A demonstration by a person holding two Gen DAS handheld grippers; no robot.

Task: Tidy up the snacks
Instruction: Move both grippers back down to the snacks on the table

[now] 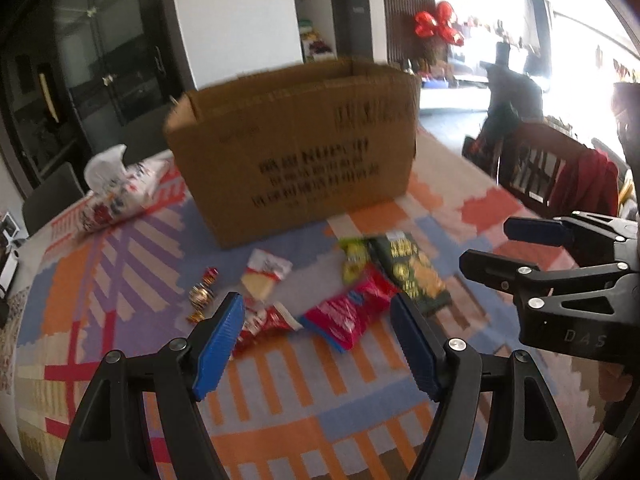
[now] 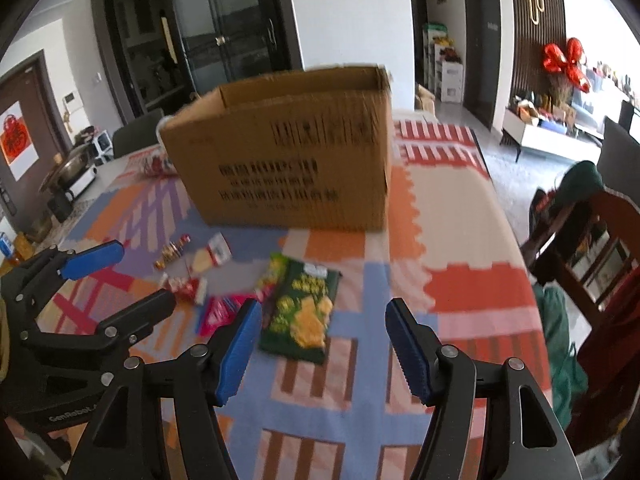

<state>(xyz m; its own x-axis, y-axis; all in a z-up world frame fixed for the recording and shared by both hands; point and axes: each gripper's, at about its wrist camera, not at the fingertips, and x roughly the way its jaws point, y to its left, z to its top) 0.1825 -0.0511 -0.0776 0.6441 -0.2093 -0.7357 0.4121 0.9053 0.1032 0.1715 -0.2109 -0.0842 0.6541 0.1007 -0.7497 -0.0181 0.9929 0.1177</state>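
- The box (image 1: 296, 140) stands open-topped on the surface (image 1: 280, 400), which is covered by a cloth in orange, blue, purple and red blocks; black print runs across the box's near face.
- Snacks lie loose on the cloth just in front of the box, none of them inside it as far as can be seen.
- The dark green bag (image 2: 306, 308) lies flat, nearest the right tool (image 2: 320, 344), with a yellow-green pack (image 1: 354, 260) touching its left edge.
- A pink-red pack (image 1: 352, 316) lies left of the green bag, overlapping its lower corner in the left wrist view.
- A red-and-white pack (image 1: 264, 324) lies beside the pink one, partly behind the left tool's (image 1: 316, 344) blue pad.
- A pale yellow packet (image 1: 264, 276) sits nearer the box, and small wrapped candies (image 1: 204, 292) lie to its left.
- A white printed bag (image 1: 120, 188) rests on the cloth left of the box, well apart from the snacks.
- The left tool hangs above the snacks with its jaws apart and nothing between them.
- The right tool hangs above the green bag, jaws parted about as far, holding nothing.
- Both views are blurred, so the print on the packs cannot be read.
- A dark wooden chair (image 2: 592, 248) with clothes draped on it stands at the right side of the surface.
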